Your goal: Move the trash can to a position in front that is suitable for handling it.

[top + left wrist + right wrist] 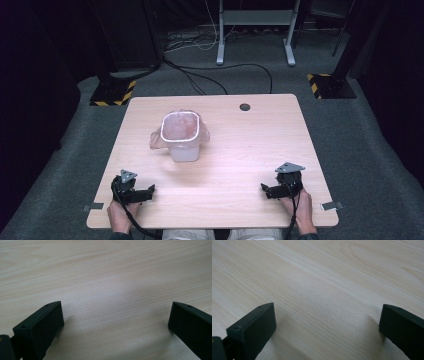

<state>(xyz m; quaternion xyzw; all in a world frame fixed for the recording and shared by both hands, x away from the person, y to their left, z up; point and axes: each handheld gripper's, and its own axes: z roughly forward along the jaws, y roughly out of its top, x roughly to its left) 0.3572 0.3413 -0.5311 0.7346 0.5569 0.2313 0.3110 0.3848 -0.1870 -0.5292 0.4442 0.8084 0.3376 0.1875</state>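
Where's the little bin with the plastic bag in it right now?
In the high view the lined bin stands upright on the table, left of centre, beyond the left gripper and left of the round cable hole.

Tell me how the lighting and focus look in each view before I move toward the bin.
High view: table evenly lit, room behind dark, bin sharp with a faint shadow. Left gripper view: soft pale glare patch on the wood, left gripper jaws slightly blurred, short shadows beside them. Right gripper view: wood grain crisp, right gripper jaws soft-edged.
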